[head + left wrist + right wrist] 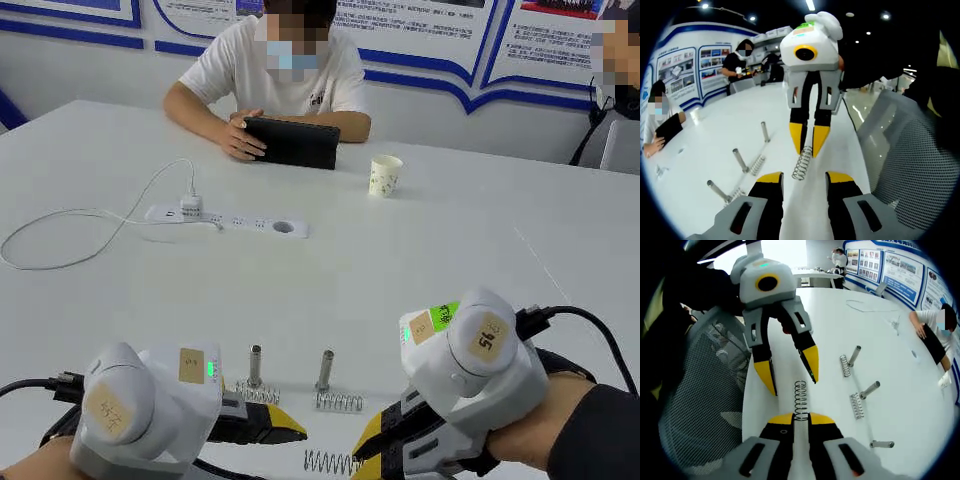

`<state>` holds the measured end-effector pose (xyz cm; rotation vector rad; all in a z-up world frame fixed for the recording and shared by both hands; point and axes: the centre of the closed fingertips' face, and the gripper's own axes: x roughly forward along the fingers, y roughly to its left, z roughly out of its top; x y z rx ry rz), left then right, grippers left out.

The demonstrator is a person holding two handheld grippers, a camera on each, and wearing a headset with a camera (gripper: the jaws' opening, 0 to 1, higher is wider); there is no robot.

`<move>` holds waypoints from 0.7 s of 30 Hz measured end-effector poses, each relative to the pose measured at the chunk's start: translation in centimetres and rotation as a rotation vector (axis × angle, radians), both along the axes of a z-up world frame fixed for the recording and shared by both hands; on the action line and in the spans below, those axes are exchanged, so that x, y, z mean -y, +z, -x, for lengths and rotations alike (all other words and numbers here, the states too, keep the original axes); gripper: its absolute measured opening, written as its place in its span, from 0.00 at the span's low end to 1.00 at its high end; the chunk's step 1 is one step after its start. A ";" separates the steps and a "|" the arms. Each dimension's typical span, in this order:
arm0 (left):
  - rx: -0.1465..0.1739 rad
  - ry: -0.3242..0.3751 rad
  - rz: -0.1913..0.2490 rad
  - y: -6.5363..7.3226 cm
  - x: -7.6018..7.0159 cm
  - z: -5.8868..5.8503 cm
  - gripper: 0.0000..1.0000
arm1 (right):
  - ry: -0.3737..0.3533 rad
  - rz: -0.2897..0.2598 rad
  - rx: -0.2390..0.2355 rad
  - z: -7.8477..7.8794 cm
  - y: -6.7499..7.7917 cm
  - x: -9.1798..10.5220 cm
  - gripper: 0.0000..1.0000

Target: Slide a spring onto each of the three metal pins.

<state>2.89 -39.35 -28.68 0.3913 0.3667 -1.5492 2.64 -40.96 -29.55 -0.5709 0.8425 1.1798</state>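
With jaws of right gripper (801,418) closed on near end of spring (800,397) flat on table (830,315) near 3 pins (870,389), & jaws of left gripper (791,379) wide open either side of far end, empty: lift level, steady far end w/ left, aim bore at a pin top, avoid crushing coils

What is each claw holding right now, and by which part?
The right claw pinches a spring by one end; the left claw is open, holding nothing.
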 end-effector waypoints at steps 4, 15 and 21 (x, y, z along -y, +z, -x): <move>0.019 -0.023 -0.001 0.0 0.1 0.3 0.27 | 0.023 0.004 0.002 0.2 0.2 -0.3 0.11; 0.058 -0.052 -0.014 -0.2 0.2 0.6 0.13 | 0.052 0.003 -0.002 0.8 0.7 -0.7 0.11; 0.062 -0.052 -0.019 -0.2 0.1 0.7 0.12 | 0.039 -0.025 0.010 0.7 1.7 -0.9 0.11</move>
